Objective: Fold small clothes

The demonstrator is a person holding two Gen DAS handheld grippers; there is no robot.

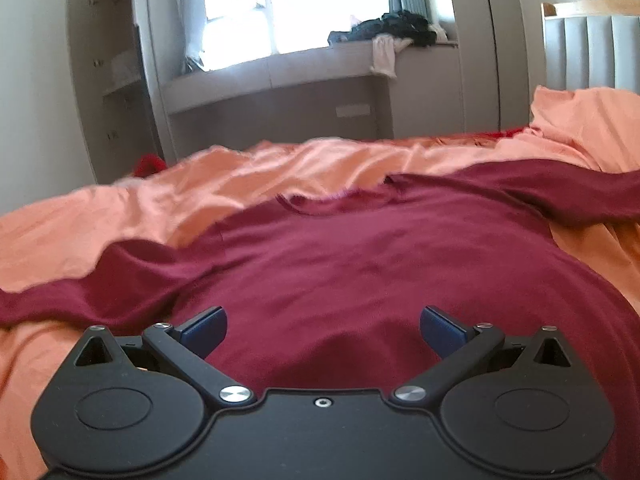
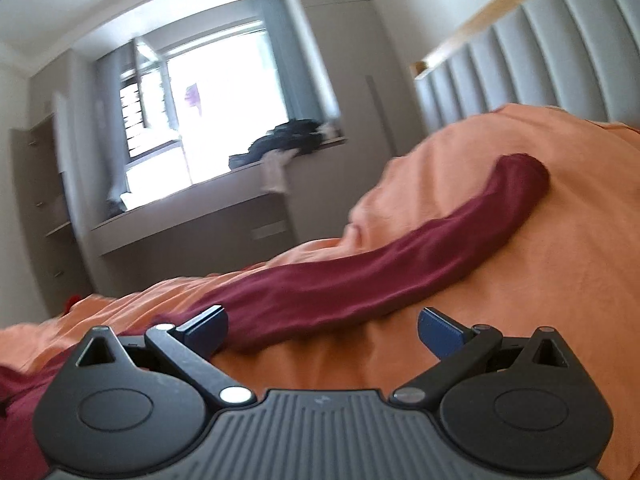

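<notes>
Gaping wide and gripping nothing, the jaws of the left gripper (image 1: 323, 330) hang low over the lower body of a dark red shirt (image 1: 360, 264), and those of the right gripper (image 2: 323, 330) stand just as wide near the root of the shirt's long sleeve (image 2: 400, 264), one blue pad close beside the cloth and the other over bare bedding. The shirt lies spread on an orange bedsheet (image 1: 120, 208) on the bed, neckline away from the left camera, one sleeve trailing to each side; the sleeve in the right view runs up over a hump in the sheet toward the padded headboard (image 2: 540, 40). The main risk, as I judge it, is a pinch that gathers the loose, rumpled sheet along with the shirt, since both are soft and lie flat against each other; lifting then would drag the bedding and skew the fold. A bite on only the top layer of the shirt would let the back layer lag and bunch. The soft bed gives under pressure, so pressing down may deepen wrinkles already showing across the chest.
</notes>
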